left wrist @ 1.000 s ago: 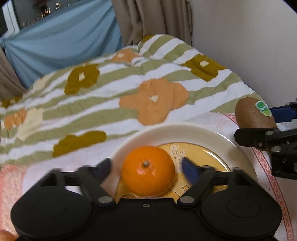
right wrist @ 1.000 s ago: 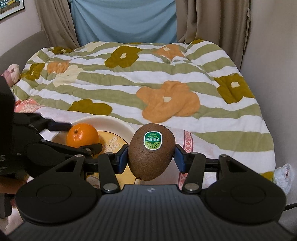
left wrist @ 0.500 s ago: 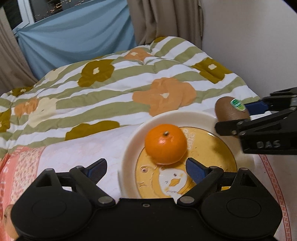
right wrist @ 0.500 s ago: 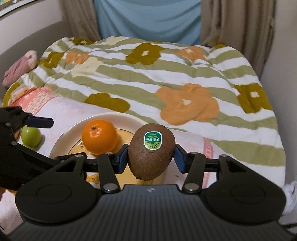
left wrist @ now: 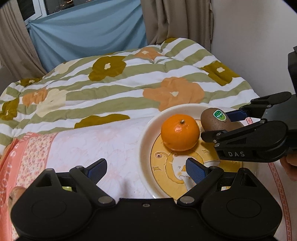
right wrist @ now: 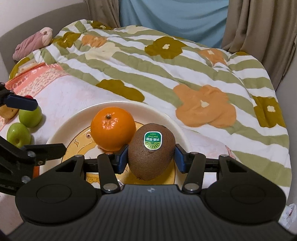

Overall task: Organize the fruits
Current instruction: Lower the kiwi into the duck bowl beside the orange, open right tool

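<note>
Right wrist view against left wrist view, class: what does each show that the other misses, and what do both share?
Only the right wrist view shows two small green fruits on the pink cloth and a pink bundle. Only the left wrist view shows the window. Both show the round orange mandarin on the cream plate and the brown stickered kiwi between the right gripper pads.

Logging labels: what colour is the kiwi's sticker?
Green with white rim, on the kiwi; clearest in right wrist view.

Flowered striped quilt (right wrist: 167,74), blue drape (left wrist: 83,37), beige curtains (right wrist: 259,27).
</note>
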Demonstrator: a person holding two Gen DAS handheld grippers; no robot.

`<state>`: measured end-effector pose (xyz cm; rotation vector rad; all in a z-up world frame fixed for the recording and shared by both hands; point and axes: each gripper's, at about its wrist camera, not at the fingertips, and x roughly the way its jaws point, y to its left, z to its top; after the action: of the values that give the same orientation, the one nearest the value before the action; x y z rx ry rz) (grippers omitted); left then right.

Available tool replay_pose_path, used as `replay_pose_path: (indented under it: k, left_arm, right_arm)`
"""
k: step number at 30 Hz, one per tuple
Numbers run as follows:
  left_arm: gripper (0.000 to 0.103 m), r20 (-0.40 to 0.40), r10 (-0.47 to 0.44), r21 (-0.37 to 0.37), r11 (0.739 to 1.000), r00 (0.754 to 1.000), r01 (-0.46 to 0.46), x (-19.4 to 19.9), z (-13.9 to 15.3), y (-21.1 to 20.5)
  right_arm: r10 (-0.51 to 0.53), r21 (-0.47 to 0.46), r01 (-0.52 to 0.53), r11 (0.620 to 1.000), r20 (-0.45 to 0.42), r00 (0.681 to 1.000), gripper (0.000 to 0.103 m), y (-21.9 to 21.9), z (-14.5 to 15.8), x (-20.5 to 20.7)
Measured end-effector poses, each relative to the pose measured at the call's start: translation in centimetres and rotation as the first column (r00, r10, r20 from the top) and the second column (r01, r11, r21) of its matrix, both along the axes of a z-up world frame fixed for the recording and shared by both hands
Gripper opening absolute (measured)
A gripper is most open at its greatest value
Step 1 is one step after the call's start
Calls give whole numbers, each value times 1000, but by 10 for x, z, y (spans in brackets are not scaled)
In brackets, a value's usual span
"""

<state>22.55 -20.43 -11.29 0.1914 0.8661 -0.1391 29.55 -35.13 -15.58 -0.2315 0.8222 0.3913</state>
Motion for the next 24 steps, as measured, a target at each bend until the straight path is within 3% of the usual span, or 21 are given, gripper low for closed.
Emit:
replay_pose_path:
  k: [4, 6, 8, 24]
  left_arm:
    - [94, 1, 8, -5, 1000, 1000, -8, -4, -1, 3]
    - [94, 5, 10, -10, 1000, 1000, -10, -6, 0, 4]
    - [94, 10, 11, -11, 1000, 1000, -11, -8, 2, 4]
    - [94, 102, 9, -38, 999, 995, -5, -50, 45, 9]
  right_arm:
    - [-3, -30, 3, 1000, -3, 1000, 69, 2, -3, 0]
    - [-12, -48, 14, 999, 33, 999, 80, 3, 0, -6]
    - [-29, -47, 32, 998, 64, 998, 103, 2, 5, -12]
    - [-191, 45, 188, 981, 107, 976, 103, -30, 69, -68]
